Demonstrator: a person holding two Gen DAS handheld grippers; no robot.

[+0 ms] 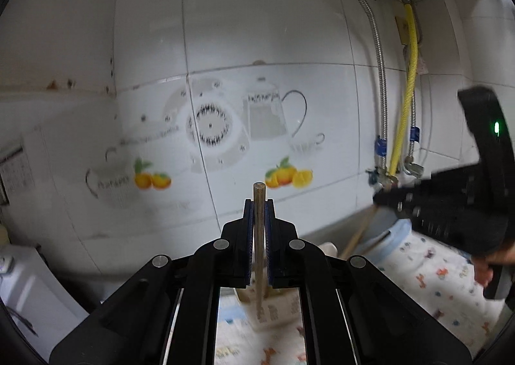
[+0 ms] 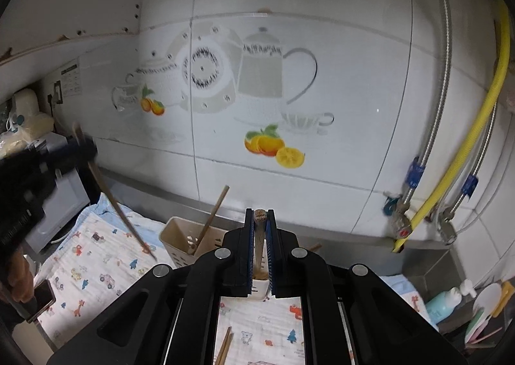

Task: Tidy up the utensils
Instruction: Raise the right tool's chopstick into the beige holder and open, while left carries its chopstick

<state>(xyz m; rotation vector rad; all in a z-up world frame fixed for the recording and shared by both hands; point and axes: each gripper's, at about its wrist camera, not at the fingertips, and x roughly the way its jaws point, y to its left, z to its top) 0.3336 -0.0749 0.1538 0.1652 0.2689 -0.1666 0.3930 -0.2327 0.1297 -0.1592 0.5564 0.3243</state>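
My left gripper (image 1: 258, 204) is shut on a thin wooden chopstick (image 1: 258, 236), held upright above a beige perforated utensil holder (image 1: 273, 313). It also shows at the left of the right wrist view (image 2: 85, 148), its chopstick (image 2: 122, 214) slanting down over the cloth. My right gripper (image 2: 259, 215) is shut on another wooden chopstick (image 2: 259, 230), over the beige holder (image 2: 180, 242), in which one chopstick (image 2: 212, 217) leans. In the left wrist view the right gripper (image 1: 386, 197) is at the right, blurred. Two more chopsticks (image 2: 225, 349) lie on the cloth.
A white cloth with cartoon prints (image 2: 96, 268) covers the counter. Behind is a tiled wall with teapot and orange pictures (image 2: 257, 91). Metal and yellow hoses (image 2: 450, 172) run down at the right. A blue bottle (image 2: 444, 300) and plates stand at the far right; an appliance (image 2: 61, 201) stands at the left.
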